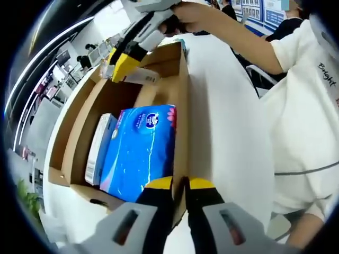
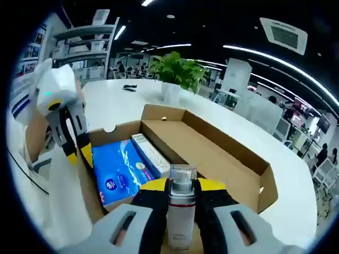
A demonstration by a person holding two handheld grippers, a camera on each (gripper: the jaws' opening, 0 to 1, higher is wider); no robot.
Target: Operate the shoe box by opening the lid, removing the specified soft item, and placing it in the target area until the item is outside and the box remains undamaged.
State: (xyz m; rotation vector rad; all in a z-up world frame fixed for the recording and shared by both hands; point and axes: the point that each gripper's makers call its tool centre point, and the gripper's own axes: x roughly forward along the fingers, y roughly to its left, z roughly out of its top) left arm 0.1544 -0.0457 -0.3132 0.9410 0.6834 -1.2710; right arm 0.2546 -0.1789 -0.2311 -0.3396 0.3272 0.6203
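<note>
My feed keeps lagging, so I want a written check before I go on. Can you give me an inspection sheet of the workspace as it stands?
Surface: white table, box standing on it.
Job's things: cardboard shoe box open, lid flap folded out; blue soft tissue pack lying inside, white carton beside it.
Clutter: potted plant on the table beyond the box.
Grippers: right tool shut on a white spray bottle over the box; left tool shut on the box's side wall beside the tissue pack.
Cables: nothing seen.
Surroundings: open office, shelving, ceiling lights; person in a white shirt at the table.
</note>
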